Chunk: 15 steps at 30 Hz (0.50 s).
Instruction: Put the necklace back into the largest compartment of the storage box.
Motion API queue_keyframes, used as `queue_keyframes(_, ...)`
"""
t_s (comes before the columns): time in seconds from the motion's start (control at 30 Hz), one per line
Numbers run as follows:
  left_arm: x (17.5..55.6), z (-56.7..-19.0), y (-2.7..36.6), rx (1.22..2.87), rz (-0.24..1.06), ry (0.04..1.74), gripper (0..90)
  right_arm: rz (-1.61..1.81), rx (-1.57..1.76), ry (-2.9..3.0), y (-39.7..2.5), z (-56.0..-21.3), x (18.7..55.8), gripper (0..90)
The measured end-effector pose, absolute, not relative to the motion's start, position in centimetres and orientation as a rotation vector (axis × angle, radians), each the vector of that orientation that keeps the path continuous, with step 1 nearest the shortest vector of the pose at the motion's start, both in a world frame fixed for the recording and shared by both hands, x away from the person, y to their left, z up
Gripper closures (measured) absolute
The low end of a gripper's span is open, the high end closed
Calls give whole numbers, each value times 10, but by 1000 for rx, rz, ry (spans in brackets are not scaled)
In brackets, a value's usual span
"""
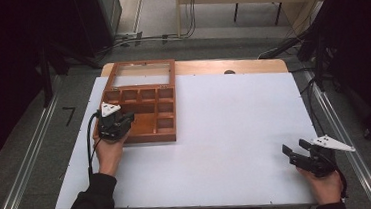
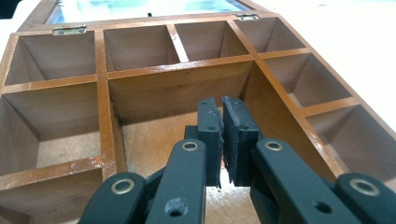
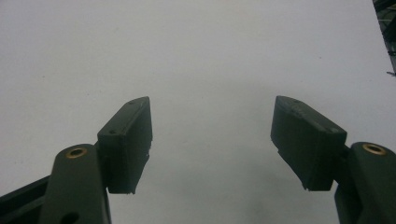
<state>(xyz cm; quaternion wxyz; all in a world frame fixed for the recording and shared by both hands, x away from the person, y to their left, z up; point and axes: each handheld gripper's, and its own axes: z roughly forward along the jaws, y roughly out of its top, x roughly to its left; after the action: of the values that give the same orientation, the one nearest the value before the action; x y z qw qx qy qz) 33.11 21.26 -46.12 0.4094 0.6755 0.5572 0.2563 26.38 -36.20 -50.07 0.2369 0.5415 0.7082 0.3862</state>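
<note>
Dim room, dark vignetted corners, soft overhead light on white table (image 1: 235,130), glare on box (image 2: 140,9) lid, near jaws blurred, low resolution.

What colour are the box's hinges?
Silvery metal hinges on the brown wooden box, clearest in the left gripper view.

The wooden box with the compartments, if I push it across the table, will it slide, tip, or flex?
The wooden box looks rigid, so it probably won't flex. It sits low and flat on the white table, so it should slide rather than tip. Its open glass-paned lid, hinged at the back, may swing and looks fragile.
</note>
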Motion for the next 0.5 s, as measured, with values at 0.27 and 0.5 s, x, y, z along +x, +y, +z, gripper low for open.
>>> queue_keyframes(0.27, 340, -465, 211, 1703, 656, 1416, 861, 1058, 1479, 1944, -362, -501, 264, 276)
queue_keyframes(0.5, 347, -468, 212, 1697, 661, 1435, 859, 1057, 1478, 1947, -362, -501, 264, 276)
